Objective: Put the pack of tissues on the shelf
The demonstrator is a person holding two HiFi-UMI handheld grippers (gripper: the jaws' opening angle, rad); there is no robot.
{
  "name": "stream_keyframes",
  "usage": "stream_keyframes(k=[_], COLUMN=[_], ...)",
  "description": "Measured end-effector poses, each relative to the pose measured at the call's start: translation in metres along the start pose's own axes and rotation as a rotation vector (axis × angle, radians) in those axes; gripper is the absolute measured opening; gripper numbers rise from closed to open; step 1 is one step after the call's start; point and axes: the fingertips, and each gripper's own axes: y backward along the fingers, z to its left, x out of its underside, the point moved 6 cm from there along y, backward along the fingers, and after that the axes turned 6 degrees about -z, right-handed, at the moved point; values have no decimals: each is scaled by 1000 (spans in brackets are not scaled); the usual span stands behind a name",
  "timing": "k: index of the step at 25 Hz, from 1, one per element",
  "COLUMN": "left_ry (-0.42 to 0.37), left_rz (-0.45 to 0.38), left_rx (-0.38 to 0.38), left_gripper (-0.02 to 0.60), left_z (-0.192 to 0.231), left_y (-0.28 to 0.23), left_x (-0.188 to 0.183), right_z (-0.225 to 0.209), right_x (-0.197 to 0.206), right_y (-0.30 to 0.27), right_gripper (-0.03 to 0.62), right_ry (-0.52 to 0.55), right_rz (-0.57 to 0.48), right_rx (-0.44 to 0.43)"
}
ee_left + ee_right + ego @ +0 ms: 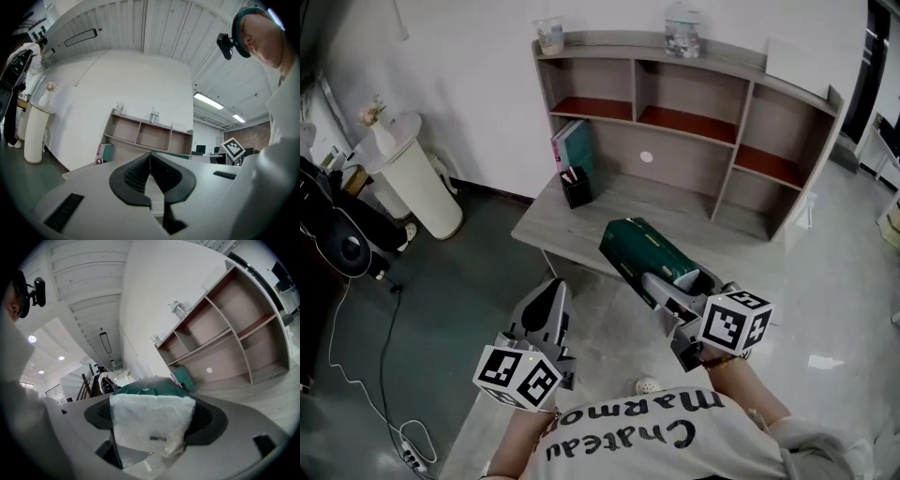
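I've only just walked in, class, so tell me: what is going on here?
A person is holding a two-jaw gripper in each hand. The right gripper is clamped on one end of a dark green plastic-wrapped pack of tissues and holds it out over the near edge of the grey wooden desk. It points towards the grey wooden shelf unit, and the pack is not yet on a shelf. The left gripper hangs lower, with its jaws together and nothing between them.

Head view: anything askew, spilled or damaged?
Nothing stands out. The right gripper grips the pack of tissues by one end; the left gripper is shut, empty. The cup and jar atop the shelf stand upright.
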Motion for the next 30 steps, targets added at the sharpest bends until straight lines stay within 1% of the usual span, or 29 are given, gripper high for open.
stream_keyframes(k=[6,8,13,19,22,27,30], left_ry=[5,1,-5,-17,-30,-47,-50], left_rz=[-18,-27,-39,-43,-53,-60,-63], left_rx=[-69,-82,-82,-123,-150,-169,-162], left_gripper=[18,18,18,18,18,18,18], left_z=[16,19,16,15,18,22,24], left_y=[-71,-85,-91,-126,-129,-129,-135], left_x=[4,3,10,12,8,4,3], right_z=[-55,-64,-74,-105,-106,-107,-108], right_x=[-41,-48,-49,-69,-71,-71,-75], right_y=[-55,-65,-70,-95,-104,-112,-114], right_gripper=[423,422,423,423,423,423,423], right_ry=[7,11,26,19,17,0,2], right_rz=[35,47,57,78,83,86,77], right_rx=[-59,-73,-83,-117,-148,-167,-167])
